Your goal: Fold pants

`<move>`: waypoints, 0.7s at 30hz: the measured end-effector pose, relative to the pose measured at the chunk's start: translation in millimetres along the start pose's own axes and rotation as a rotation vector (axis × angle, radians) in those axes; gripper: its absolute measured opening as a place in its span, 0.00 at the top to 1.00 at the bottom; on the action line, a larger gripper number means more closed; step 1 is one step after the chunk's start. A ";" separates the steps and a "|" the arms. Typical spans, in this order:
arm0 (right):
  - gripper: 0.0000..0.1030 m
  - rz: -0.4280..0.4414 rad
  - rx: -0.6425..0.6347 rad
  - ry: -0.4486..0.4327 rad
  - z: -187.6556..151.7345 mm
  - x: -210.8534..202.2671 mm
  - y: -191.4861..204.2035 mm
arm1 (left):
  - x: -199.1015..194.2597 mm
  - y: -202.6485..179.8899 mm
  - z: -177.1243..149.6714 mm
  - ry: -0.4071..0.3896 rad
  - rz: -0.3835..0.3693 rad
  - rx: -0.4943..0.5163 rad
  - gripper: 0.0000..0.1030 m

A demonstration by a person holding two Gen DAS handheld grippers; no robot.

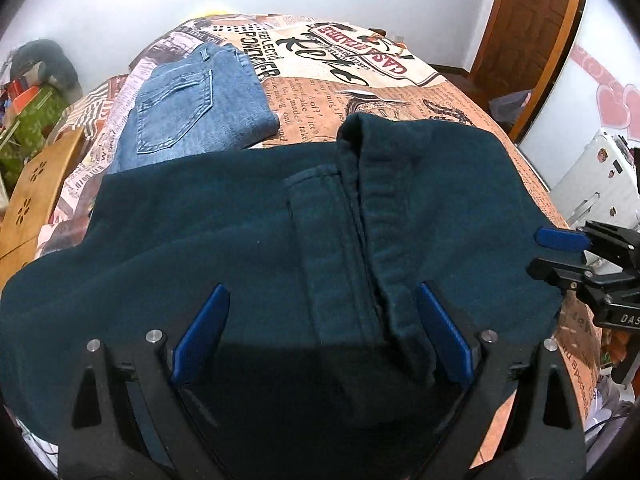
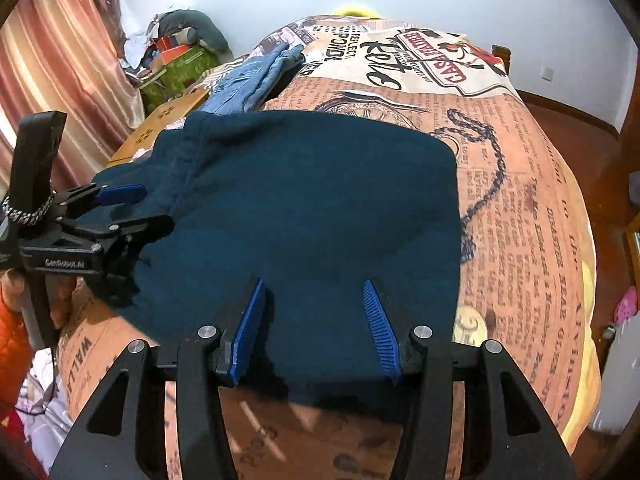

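Dark teal pants (image 1: 240,232) (image 2: 304,200) lie folded on a bed's printed cover (image 1: 360,92) (image 2: 520,220), a seam and a folded hem running up the middle in the left wrist view. My left gripper (image 1: 320,288) stands wide open just over the near part of the cloth, nothing pinched. In the right wrist view the left gripper (image 2: 148,208) is at the pants' left edge. My right gripper (image 2: 313,284) hangs open over the near right edge, its blue pads (image 2: 378,328) apart. The left wrist view shows the right gripper (image 1: 548,254) at the cloth's right side.
Folded light blue jeans (image 1: 192,112) (image 2: 248,80) lie at the far left of the bed. A wooden chair back (image 1: 32,196) (image 2: 168,112) and a green bag with clutter (image 2: 176,68) stand left. A hand (image 2: 64,292) and orange sleeve (image 2: 12,320) show.
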State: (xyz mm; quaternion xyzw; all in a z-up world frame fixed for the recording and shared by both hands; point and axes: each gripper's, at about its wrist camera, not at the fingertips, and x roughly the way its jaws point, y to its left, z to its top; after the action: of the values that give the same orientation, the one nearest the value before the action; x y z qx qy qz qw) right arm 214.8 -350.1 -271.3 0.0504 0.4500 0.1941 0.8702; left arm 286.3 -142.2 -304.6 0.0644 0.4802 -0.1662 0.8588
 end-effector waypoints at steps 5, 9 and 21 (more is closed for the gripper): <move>0.54 -0.006 0.019 -0.007 -4.0 -5.2 -0.2 | -6.5 1.9 -5.7 -0.009 -0.007 -0.010 0.07; 0.54 -0.030 0.001 0.005 0.5 -12.3 5.2 | -18.9 7.7 -10.6 -0.026 -0.020 -0.018 0.07; 0.54 -0.006 -0.157 -0.107 48.0 -29.3 64.1 | -99.7 136.0 -57.7 -0.121 0.201 -0.245 0.08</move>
State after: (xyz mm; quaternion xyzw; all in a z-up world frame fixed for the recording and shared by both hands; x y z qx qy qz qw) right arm 219.4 -298.2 -203.8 -0.0089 0.3863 0.2234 0.8949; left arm 239.0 23.1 -257.4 -0.0033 0.4355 -0.0233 0.8999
